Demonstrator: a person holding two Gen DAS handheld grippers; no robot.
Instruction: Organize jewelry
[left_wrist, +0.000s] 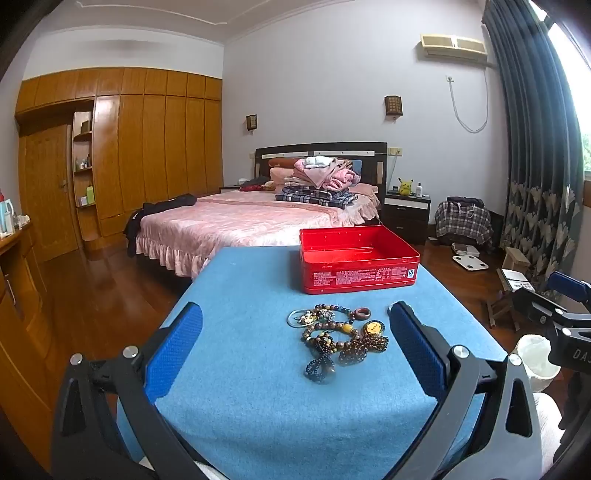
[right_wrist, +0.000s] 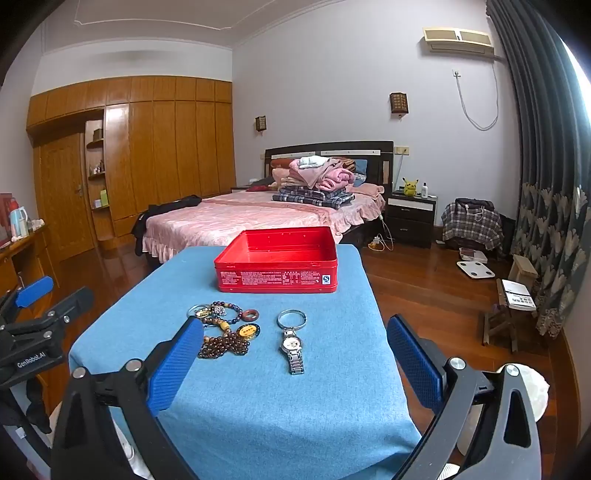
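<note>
An empty red tin box (left_wrist: 358, 264) (right_wrist: 277, 260) stands at the far end of a blue-covered table (left_wrist: 240, 288) (right_wrist: 332, 406). In front of it lies a tangled pile of bead bracelets (left_wrist: 338, 341) (right_wrist: 223, 330). A silver wristwatch (right_wrist: 293, 347) lies to the right of the pile, with a metal ring (right_wrist: 291, 318) at its far end. My left gripper (left_wrist: 295, 332) hovers open above the near part of the table, the beads between its blue fingers (left_wrist: 173, 350). My right gripper (right_wrist: 295, 347) is open too, framing the watch. Neither touches anything.
Beyond the table stand a bed with pink covers (left_wrist: 240, 221), a wooden wardrobe (left_wrist: 122, 155) at the left and a dark nightstand (right_wrist: 410, 214). On the floor to the right sit a small wooden stool (right_wrist: 506, 310) and a white scale (right_wrist: 474, 269).
</note>
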